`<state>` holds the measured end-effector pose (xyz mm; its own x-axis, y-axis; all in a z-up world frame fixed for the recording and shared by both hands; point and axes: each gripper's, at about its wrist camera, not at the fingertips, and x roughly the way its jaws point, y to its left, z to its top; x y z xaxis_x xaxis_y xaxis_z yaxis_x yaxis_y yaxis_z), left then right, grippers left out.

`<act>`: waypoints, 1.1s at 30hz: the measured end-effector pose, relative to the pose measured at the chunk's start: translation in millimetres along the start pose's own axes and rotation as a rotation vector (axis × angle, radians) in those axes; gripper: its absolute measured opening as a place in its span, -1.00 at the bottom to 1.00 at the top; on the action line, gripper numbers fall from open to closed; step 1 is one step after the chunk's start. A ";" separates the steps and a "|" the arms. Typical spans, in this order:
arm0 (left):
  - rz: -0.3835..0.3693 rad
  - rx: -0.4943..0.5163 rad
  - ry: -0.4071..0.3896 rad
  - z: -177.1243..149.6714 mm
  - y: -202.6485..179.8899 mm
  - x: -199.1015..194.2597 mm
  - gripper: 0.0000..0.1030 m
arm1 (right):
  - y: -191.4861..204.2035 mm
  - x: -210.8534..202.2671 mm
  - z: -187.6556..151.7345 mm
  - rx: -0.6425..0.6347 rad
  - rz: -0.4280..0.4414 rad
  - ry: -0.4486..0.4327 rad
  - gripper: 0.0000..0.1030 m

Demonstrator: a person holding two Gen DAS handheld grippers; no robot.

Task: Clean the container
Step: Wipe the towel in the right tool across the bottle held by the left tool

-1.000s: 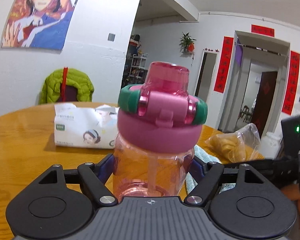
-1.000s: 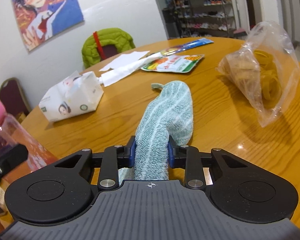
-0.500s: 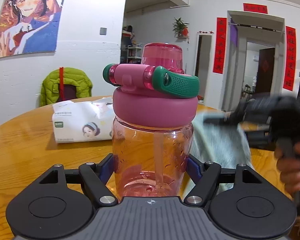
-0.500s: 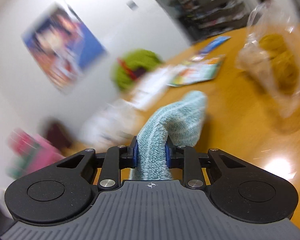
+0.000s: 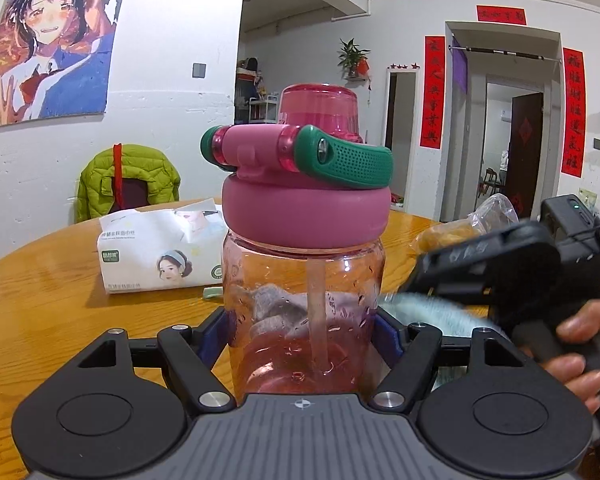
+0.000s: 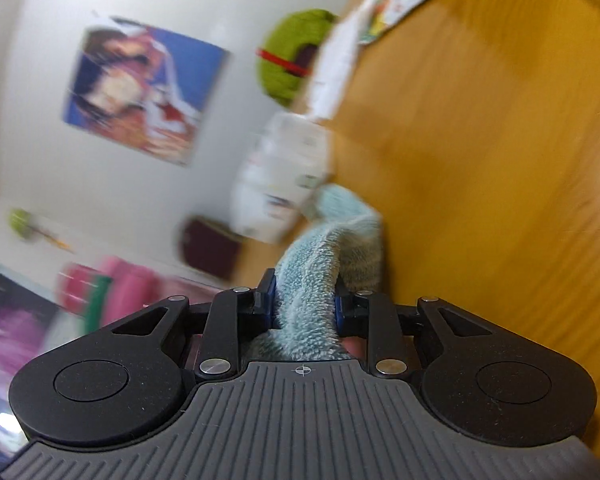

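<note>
The left wrist camera looks level, very near the pink bottle [image 5: 304, 280] toward the poster [image 5: 48, 40] wall. The right wrist camera, rolled and blurred, shares poster [image 6: 140, 92], tissue pack [image 6: 280, 176] and wooden table [image 6: 500, 160].

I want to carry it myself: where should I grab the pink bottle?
Probably the green handle on the pink bottle, coming from above: it loops out sideways over the wide lid. The clear body is fat and wet-looking inside, and the left gripper already squeezes it from both sides.
</note>
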<state>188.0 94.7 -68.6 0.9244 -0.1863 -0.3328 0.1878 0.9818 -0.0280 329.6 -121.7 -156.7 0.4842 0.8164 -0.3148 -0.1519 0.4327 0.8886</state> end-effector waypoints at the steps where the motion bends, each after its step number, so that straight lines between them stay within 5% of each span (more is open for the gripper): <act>1: -0.002 0.000 0.001 0.1 0.5 0.0 0.38 | 0.1 -0.5 -0.7 -0.014 -0.006 -0.004 -0.47; 5: -0.038 0.009 0.002 0.1 -2.1 -0.3 0.38 | 11.0 -28.4 3.0 -0.024 0.267 -0.119 -0.47; 7: -0.052 0.020 -0.001 -0.7 -4.9 -0.1 0.38 | 14.6 -38.1 4.6 -0.032 0.315 -0.145 -0.47; 11: -0.058 0.021 -0.003 -1.3 -7.2 0.2 0.38 | -8.4 -7.3 4.0 0.086 0.122 -0.012 -0.47; 13: -0.042 0.007 0.001 -1.2 -8.4 -0.1 0.39 | -14.6 5.1 3.1 0.076 0.019 0.034 -0.50; 16: 0.027 -0.031 0.023 -1.4 -13.2 -2.8 0.58 | -3.7 3.9 2.6 -0.014 -0.017 0.011 -0.46; 23: 0.244 0.011 0.033 -12.7 -52.3 -19.7 0.64 | 10.7 -23.6 3.7 -0.100 0.053 -0.121 -0.46; 28: 0.204 0.023 0.044 -16.0 -53.5 -19.2 0.42 | 8.3 -33.4 5.2 -0.053 0.158 -0.138 -0.46; 33: 0.096 0.001 0.021 -12.3 -24.3 -9.5 0.34 | 7.4 -18.1 2.3 -0.029 0.099 -0.078 -0.44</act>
<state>170.5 73.0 -76.4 0.9310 -0.0910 -0.3535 0.0994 0.9950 0.0057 321.6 -134.1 -143.6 0.5309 0.8240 -0.1978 -0.2265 0.3629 0.9039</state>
